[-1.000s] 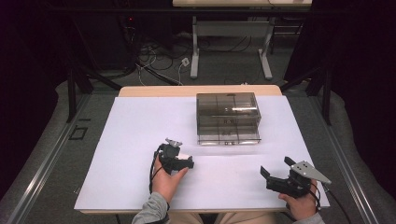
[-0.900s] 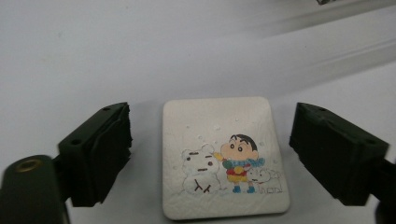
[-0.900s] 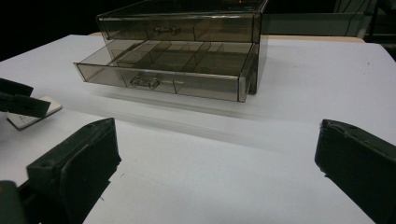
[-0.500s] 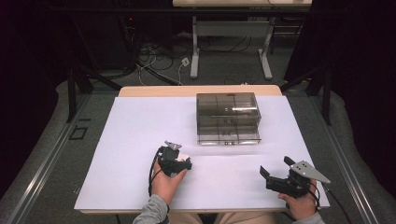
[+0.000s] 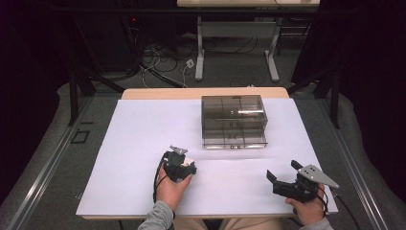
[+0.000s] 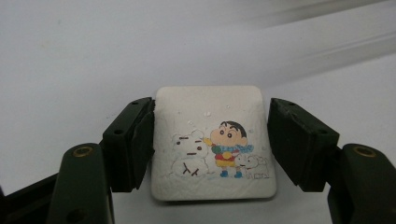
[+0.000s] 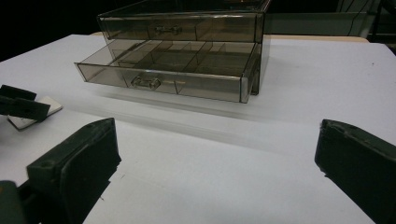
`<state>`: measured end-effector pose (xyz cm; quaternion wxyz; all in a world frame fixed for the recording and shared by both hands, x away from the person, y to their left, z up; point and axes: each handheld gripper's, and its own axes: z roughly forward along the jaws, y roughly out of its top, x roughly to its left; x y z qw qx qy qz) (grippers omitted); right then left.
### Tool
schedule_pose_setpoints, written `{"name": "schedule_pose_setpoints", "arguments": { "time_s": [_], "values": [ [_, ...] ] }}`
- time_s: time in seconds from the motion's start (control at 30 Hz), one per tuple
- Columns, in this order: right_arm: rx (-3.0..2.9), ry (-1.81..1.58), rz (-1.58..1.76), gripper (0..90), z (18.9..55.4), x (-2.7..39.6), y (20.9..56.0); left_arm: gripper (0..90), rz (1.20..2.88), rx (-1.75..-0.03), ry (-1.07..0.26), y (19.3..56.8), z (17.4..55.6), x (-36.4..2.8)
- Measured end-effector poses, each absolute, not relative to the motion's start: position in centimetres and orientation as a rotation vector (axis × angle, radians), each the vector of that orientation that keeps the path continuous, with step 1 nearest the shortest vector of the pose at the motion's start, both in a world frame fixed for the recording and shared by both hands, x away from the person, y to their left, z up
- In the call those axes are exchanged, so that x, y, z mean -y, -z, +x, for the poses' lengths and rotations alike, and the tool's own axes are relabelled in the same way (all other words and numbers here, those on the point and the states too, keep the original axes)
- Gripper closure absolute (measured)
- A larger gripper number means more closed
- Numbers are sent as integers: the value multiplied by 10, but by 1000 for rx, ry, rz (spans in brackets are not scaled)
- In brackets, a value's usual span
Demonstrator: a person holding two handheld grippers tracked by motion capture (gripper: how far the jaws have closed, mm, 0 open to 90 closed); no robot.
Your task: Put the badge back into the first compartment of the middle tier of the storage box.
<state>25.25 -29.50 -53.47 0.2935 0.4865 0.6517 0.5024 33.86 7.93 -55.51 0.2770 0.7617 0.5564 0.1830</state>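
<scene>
Left tongs bracket a white picture tile, not visibly clamping it.
Tile flat on tabletop, picture upright toward left tongs' camera; right tongs wide open, empty.

- No readable text, brand names, or numbers anywhere.
- Only marking: a cartoon print on the white square pad between the left gripper jaws, showing a boy in a scarf, a snowman and a small white dog. No caption on it.
</scene>
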Motion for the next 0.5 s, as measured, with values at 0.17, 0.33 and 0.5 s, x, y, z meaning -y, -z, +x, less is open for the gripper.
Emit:
{"name": "schedule_pose_setpoints", "arguments": {
  "time_s": [0.17,0.33,0.5],
  "values": [
    [-1732,-1346,1296,0,254,295,535,335,2052,-1496,-483,554,340,-79],
    [-1728,-1349,1303,0,254,295,536,336,2046,-1498,-479,554,340,-79],
    [-1728,-1344,1306,0,254,296,536,337,2046,-1502,-473,554,340,-80]
  ]
}}
